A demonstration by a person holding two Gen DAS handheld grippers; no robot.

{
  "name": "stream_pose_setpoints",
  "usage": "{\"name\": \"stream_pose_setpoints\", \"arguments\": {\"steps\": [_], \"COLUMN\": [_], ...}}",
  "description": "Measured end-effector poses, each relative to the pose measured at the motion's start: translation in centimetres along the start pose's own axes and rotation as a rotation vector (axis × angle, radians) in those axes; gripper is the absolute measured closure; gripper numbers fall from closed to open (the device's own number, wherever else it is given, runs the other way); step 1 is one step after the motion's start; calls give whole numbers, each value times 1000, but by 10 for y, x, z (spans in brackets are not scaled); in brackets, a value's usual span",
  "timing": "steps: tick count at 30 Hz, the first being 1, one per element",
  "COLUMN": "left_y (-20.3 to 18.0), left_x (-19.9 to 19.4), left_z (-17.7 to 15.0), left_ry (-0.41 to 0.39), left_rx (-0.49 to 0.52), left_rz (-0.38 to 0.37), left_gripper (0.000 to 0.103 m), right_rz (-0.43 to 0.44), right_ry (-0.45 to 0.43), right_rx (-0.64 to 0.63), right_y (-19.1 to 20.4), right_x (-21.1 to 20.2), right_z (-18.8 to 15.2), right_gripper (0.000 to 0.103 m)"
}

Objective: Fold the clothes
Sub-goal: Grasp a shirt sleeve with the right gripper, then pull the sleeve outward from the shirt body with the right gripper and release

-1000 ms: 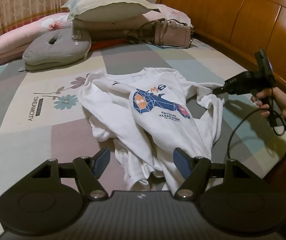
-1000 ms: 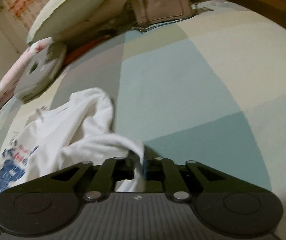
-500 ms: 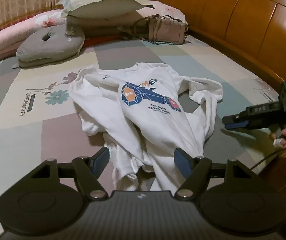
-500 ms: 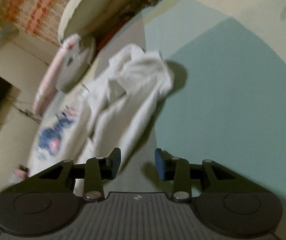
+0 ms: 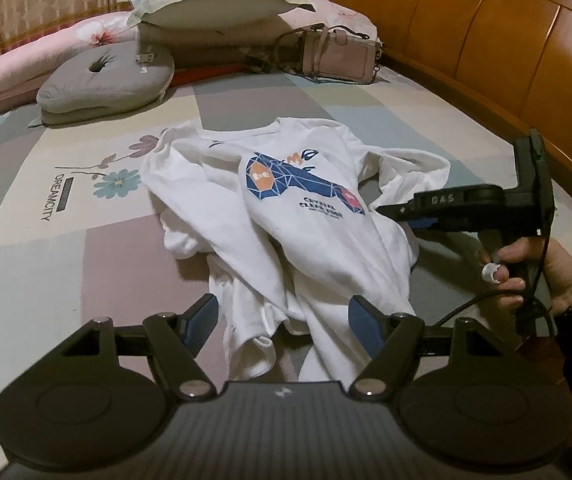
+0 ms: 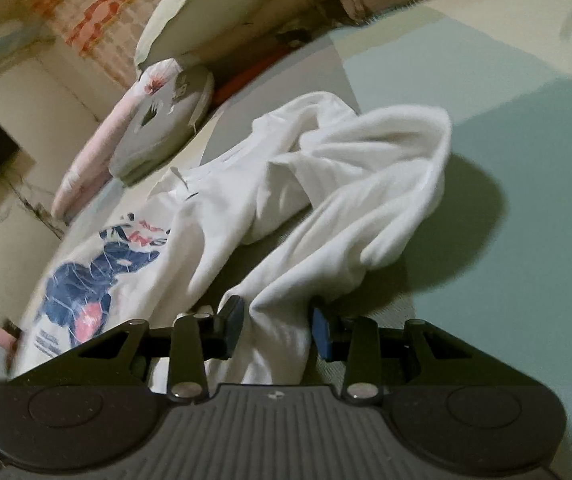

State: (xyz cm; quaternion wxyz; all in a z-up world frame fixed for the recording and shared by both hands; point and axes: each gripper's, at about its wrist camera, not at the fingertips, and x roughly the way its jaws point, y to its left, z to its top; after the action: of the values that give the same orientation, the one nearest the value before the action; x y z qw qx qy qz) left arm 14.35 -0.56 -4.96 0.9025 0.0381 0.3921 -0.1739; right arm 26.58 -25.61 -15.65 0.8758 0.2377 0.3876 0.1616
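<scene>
Since a second ago the right gripper (image 6: pixel 278 330) has let go of the sleeve end, drawn back toward the frame's right edge in the left wrist view, and swung in again lower along the same sleeve, while the left gripper (image 5: pixel 282 322) has barely shifted. At left of the left wrist view, a grey cushion (image 5: pixel 106 80) and a pillow (image 5: pixel 210 0) sit at the head of the bed (image 5: pixel 46 272); at centre, the white sweatshirt (image 5: pixel 286 208) lies rumpled and face-up on the patchwork sheet, its hem reaching down between the left gripper's fingers (image 5: pixel 202 320), which stand wide apart and grip nothing. A pink handbag (image 5: pixel 338 54) rests at upper centre, beside the wooden headboard (image 5: pixel 486 40). At right, a hand (image 5: pixel 542 268) steers the right gripper (image 5: pixel 402 216) in over the garment's edge. In the right wrist view, the sleeve (image 6: pixel 346 220) runs from upper right down into the gap between that gripper's fingers (image 6: pixel 232 320), which are closing around the fabric but do not yet clearly press it. To do this well, the bite should probably take one full layer of sleeve, not a loose ridge, before lifting; the sleeve then wants carrying across the chest print and laying flat, with the left gripper pinning or smoothing the bunched hem so the body does not drag along.
</scene>
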Motion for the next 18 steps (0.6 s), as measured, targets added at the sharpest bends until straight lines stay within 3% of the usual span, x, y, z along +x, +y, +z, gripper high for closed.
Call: {"name": "stream_pose_setpoints", "arguments": {"steps": [1,3,5,9,18], "left_y": [-1,-3,-4,-6,-7], "left_x": [-1,-2,-3,-3,-5], "left_z": [1,2,2,3,1], "left_ry": [-1,-4,-6,-8,-16], "left_rx": [5,14,18,23,27], "left_rz": [2,4,4,3,-16], "left_gripper": [30,30,30,30,30], "right_rz": [-21,-45,-38,-106,-404], "right_ry": [1,6,2,-25,-107], "right_rx": [-24,-45,-23,-62,-72], "right_y": [2,1,-9,-24,-74], "right_x": [-1,-7,-20,-51,-111], "right_z": [0,0,3,13,54], "right_gripper": [91,95,96,97,96]}}
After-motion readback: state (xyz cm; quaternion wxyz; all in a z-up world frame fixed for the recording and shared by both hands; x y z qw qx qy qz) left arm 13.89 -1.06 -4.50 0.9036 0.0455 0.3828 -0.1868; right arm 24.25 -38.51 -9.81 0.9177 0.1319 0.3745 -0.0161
